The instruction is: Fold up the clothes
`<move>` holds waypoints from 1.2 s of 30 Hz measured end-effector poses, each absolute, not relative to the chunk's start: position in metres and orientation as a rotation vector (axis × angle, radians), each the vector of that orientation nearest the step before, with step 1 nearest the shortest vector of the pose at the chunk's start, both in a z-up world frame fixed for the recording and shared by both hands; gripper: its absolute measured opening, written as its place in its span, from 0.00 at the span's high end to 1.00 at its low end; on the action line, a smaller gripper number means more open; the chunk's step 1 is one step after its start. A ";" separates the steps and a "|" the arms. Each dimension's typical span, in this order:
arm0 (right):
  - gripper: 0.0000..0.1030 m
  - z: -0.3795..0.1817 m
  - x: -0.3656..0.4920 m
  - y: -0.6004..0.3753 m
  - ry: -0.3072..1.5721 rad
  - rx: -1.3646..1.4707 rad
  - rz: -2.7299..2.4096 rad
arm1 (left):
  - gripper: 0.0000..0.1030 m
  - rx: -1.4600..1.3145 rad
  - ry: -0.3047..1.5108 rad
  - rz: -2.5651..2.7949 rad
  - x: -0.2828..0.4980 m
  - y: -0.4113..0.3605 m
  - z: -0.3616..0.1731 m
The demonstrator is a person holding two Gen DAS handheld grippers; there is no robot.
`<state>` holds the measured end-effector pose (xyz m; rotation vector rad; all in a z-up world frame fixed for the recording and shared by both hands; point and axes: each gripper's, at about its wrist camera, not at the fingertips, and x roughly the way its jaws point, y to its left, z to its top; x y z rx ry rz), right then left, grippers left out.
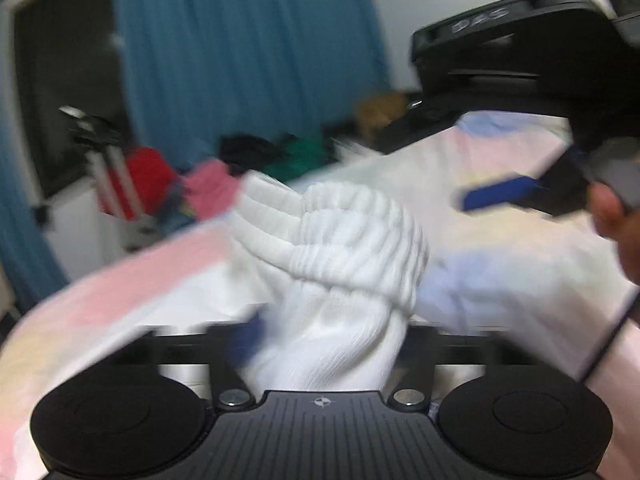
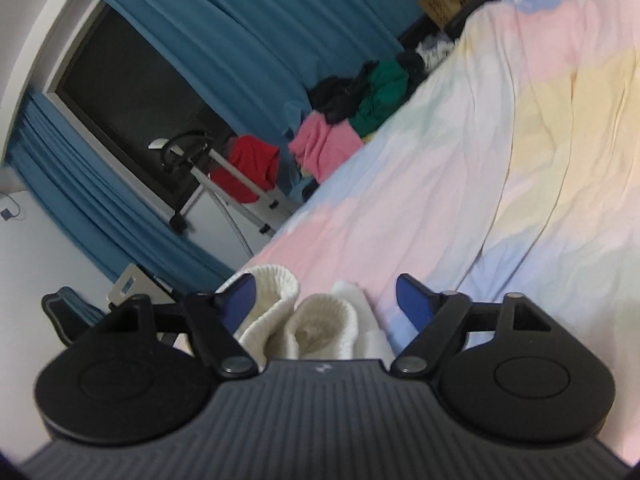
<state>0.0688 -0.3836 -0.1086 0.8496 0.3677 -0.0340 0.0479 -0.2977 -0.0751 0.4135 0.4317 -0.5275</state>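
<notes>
the left tool (image 1: 324, 336) is closed on the white socks (image 1: 336, 264), a ribbed bundle with one cuff rolled over it, raised just above the pastel bedsheet (image 1: 500, 248); that view is blurred. the right tool (image 2: 325, 300) is spread wide with nothing between its blue pads (image 2: 414, 300), and the open sock cuffs (image 2: 320, 328) sit just in front of it, near its left pad, by the bed's near edge. a hand (image 1: 616, 216) grips the right tool at the right of the left view. a heap of pink, green and black clothes (image 2: 348, 120) lies at the far end of the bed, before blue curtains (image 2: 240, 40).
</notes>
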 end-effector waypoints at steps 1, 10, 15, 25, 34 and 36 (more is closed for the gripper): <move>0.36 -0.110 0.071 -0.384 0.377 0.861 -0.021 | 0.16 0.440 0.442 -0.543 0.048 -0.289 -0.076; 0.44 -0.119 0.103 -0.377 0.511 0.914 0.120 | 0.10 0.600 0.485 -0.605 0.037 -0.231 -0.065; 0.48 -0.125 0.128 -0.371 0.582 0.898 0.151 | 0.09 0.554 0.512 -0.549 0.021 -0.182 -0.060; 0.53 -0.143 0.180 -0.360 0.709 0.858 0.251 | 0.13 0.578 0.527 -0.510 0.024 -0.157 -0.075; 0.80 -0.133 0.205 -0.355 0.690 0.774 0.271 | 0.81 0.435 0.536 -0.564 0.047 -0.147 -0.082; 0.81 -0.126 0.205 -0.356 0.662 0.774 0.282 | 0.91 0.400 0.522 -0.584 0.044 -0.148 -0.079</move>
